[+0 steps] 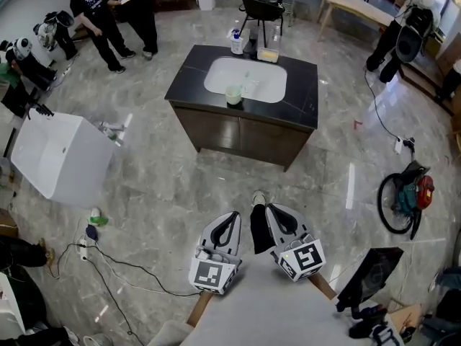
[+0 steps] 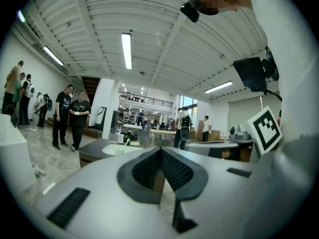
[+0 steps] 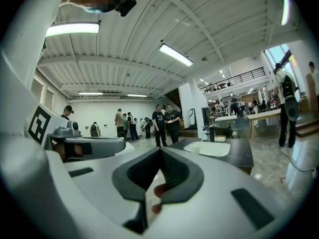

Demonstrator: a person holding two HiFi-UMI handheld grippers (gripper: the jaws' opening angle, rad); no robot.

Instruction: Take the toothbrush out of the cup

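Note:
A pale cup (image 1: pixel 233 94) stands on the front rim of the white sink (image 1: pixel 245 78), set in a dark vanity (image 1: pixel 302 92) across the floor. In the left gripper view the cup (image 2: pixel 119 151) shows small and far off, with the toothbrush (image 2: pixel 127 142) leaning out of it to the right. The right gripper view also shows the cup (image 3: pixel 195 147) in the distance. My left gripper (image 1: pixel 229 225) and right gripper (image 1: pixel 277 218) are held side by side low in the head view, well short of the vanity. Both point toward it, jaws shut and holding nothing.
A bottle (image 1: pixel 237 42) and a yellowish box (image 1: pixel 268 54) sit at the back of the counter, with a black chair (image 1: pixel 261 9) behind. A white tub (image 1: pixel 61 157) stands left, cables (image 1: pixel 108 265) trail over the floor, people (image 1: pixel 108 13) stand far left, and a wheel (image 1: pixel 403 200) lies right.

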